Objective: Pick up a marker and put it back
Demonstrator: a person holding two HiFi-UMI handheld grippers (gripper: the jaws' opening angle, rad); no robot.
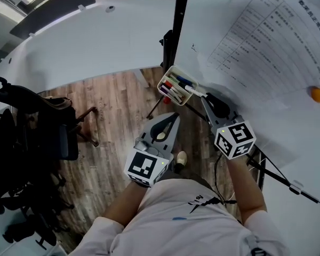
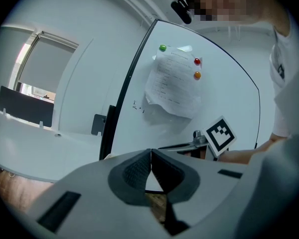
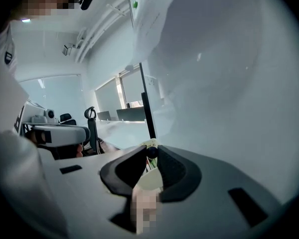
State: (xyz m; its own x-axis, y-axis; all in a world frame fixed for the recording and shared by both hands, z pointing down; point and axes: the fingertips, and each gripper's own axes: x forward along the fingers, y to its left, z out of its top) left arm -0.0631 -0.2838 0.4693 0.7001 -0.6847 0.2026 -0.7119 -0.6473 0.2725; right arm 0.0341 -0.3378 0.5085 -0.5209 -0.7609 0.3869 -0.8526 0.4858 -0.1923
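A beige marker tray [image 1: 167,78] hangs at the whiteboard's lower left corner and holds several markers [image 1: 172,91]. My right gripper [image 1: 207,99] is shut on a white marker with a dark cap [image 1: 194,92], just right of the tray and over its rim. In the right gripper view the marker's dark end [image 3: 151,153] sits pinched between the jaws of the right gripper [image 3: 151,157], with the tray [image 3: 150,143] just beyond. My left gripper [image 1: 173,119] hangs below the tray, shut and empty. In its own view the left gripper [image 2: 151,158] has its pads touching.
The whiteboard [image 1: 245,89] fills the right side, with a printed sheet [image 1: 277,31] and an orange magnet [image 1: 318,94] on it. Its black stand legs [image 1: 272,172] run under my right arm. Black office chairs [image 1: 26,137] stand left, beside a long white table [image 1: 85,41].
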